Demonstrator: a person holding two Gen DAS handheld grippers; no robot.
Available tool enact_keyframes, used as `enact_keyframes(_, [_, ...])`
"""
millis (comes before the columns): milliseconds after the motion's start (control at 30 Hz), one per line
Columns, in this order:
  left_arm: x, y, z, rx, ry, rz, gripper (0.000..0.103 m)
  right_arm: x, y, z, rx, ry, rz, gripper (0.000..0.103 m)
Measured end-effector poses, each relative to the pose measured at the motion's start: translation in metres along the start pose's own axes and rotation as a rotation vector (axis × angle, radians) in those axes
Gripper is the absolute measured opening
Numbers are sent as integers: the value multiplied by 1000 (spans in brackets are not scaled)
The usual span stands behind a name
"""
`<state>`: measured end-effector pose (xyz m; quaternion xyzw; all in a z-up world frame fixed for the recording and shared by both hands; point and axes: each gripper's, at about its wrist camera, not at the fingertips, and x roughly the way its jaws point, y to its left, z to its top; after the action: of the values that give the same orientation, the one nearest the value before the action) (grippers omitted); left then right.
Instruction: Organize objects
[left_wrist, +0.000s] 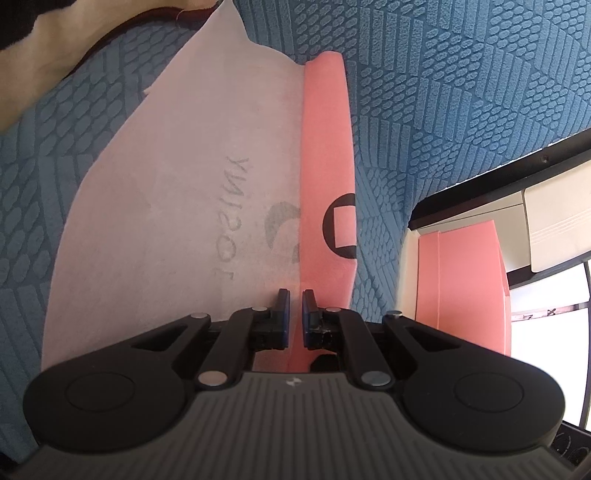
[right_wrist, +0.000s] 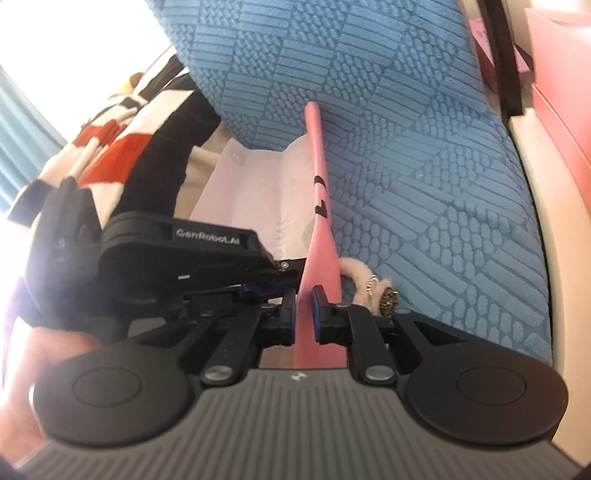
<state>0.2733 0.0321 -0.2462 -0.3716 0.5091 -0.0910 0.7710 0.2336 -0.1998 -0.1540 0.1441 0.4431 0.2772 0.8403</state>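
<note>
A blue patterned cushion carries a pink fabric bag and a fluffy trinket.

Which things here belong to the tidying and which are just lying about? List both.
In the job: pink bag, pinched at its folded edge by the left tool and the right tool.
Lying about: blue cushion, furry charm, pink box, striped cloth.

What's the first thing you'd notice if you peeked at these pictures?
The pink bag, folded flat with a pale inner side, lies in the middle on the bumpy blue cushion. The left gripper and the right gripper both pinch its near edge. Beside the bag's right edge lies a small fluffy charm.
</note>
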Motion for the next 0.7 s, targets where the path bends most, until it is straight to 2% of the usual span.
enact_keyframes(133, [-3,0,0,2,-5,2,10,2,10,-2,-63,-6,-31,15])
enact_keyframes(367, [-27,8,-1,-24,-26,-37,11,4,13,-4,-77,-11,-38,14])
enact_keyframes(600, [-42,-5,-4,46,-38,-99,11,10,19,-6,-105,5,-47,14])
enact_keyframes(700, [-33,-6,-5,61,-21,-60,11,13,21,-7,-118,10,-53,14])
